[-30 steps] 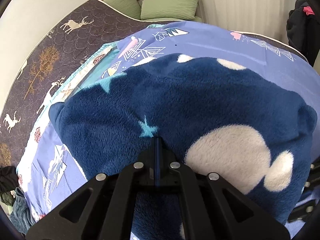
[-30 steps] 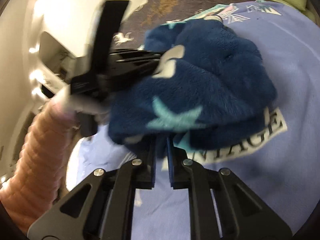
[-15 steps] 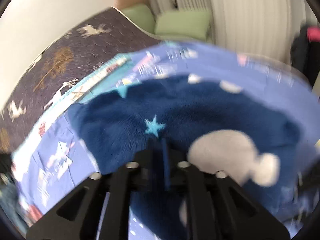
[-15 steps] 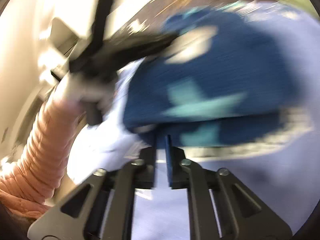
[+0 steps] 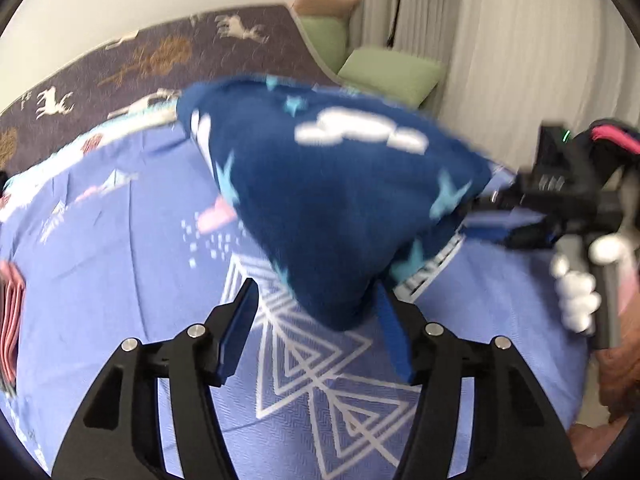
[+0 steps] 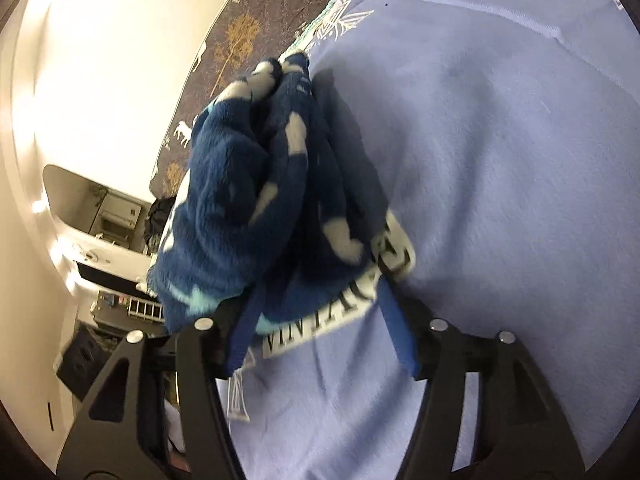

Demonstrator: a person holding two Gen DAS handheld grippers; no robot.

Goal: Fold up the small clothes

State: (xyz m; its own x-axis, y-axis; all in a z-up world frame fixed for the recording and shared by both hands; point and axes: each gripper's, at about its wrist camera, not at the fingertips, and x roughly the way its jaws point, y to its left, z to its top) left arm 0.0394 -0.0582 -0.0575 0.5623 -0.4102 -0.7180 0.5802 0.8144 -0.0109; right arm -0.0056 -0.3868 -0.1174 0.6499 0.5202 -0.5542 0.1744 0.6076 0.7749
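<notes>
From your left wrist view, your left gripper (image 5: pixel 316 320) is spreading, its blue fingers (image 5: pixel 240 328) apart, and the bottom corner of the dark blue fleece garment (image 5: pixel 340 208) hangs between them without being pinched. The garment bunches up toward twelve o'clock over the lilac bedspread (image 5: pixel 120 260). At three o'clock your right gripper (image 5: pixel 500 220) sits at the garment's other corner, so the cloth's long axis runs from your fingers toward two o'clock.

From your right wrist view, your right gripper (image 6: pixel 316 328) is also opening. The crumpled garment (image 6: pixel 256 200) lies against its left finger (image 6: pixel 248 320) and reaches toward eleven o'clock, partly covering a lettered print (image 6: pixel 344 312) on the pale fabric (image 6: pixel 500 160) beneath. The pads no longer press it. Both grippers look equally near; each would regrip at its own corner.
</notes>
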